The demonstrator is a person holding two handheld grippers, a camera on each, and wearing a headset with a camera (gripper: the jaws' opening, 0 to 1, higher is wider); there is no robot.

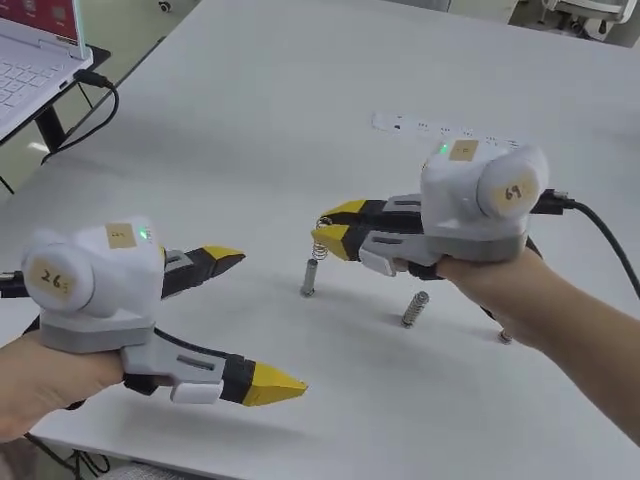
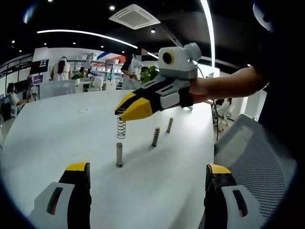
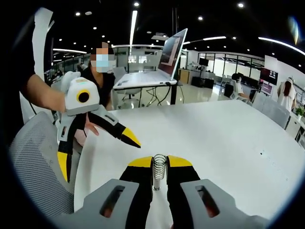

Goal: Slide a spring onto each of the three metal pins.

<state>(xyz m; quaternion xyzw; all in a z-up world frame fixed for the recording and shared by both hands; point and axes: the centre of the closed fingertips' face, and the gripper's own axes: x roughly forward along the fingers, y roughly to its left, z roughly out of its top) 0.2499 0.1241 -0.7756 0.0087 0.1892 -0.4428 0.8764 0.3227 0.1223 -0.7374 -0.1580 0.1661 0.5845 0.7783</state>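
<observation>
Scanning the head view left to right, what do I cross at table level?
Laptop → left gripper → bare metal pin → pin wearing a spring → third pin, partly behind the hand.

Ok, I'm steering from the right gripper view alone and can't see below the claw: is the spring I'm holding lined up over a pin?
Observer: Yes. In the left gripper view the spring hangs from the right claw straight above a bare pin, with a small gap between them.
Operator: And the other two pins?
Observer: Beyond it, the nearer pin and the farther pin each already carry a spring.
</observation>
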